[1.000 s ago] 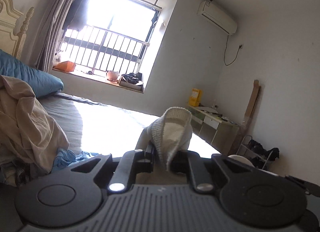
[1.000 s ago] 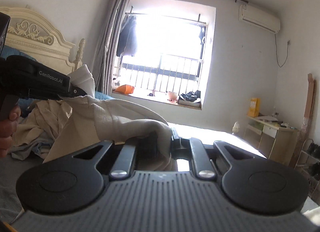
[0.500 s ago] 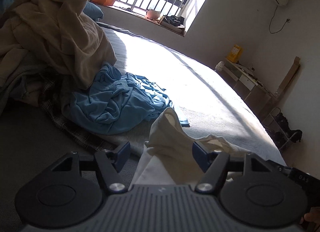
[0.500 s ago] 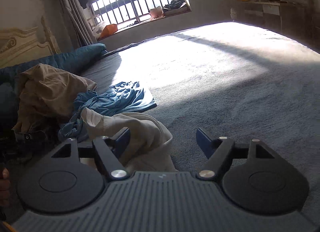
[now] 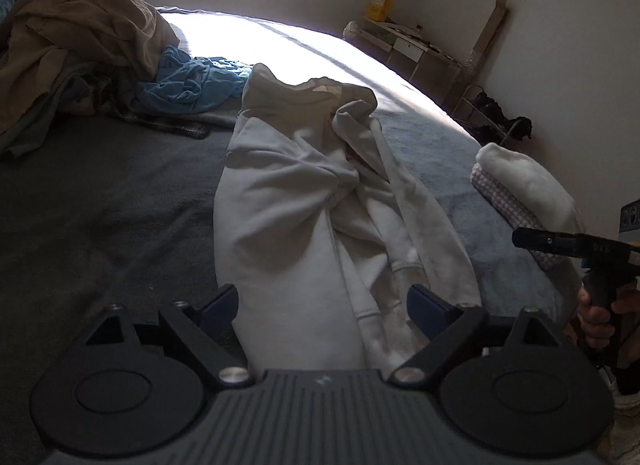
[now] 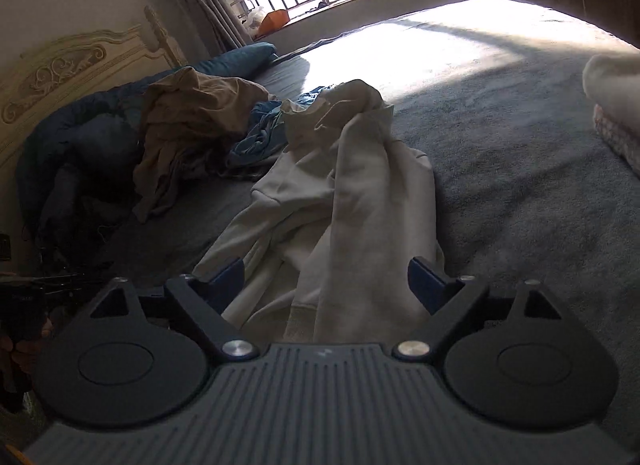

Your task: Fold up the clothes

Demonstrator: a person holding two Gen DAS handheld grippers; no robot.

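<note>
One cream sweatshirt [image 5: 304, 201] is laid in a rumpled strip on the grey bed [image 5: 100, 205], its bunched end toward the window and its near end reaching under both tools. It is not gripped: the jaws of the left gripper [image 5: 323, 301] have just been opening and are spread wide, with fabric lying between them but not pressed. The same is seen at the right gripper [image 6: 326, 281], whose jaws have likewise just been opening and stand well apart over the cloth.

Just beyond the far end, a blue garment [image 5: 188, 83] and a tan heap of unfolded clothes [image 5: 76, 37] are piled; a folded stack [image 5: 520, 185] is set at the bed's right edge.

Risk is judged to lie in the twisted middle, where sleeve and body are wound together. If a corner is picked there, two layers could be caught at once and the twist folded in. Dragging the far end could also snag the blue garment.
</note>
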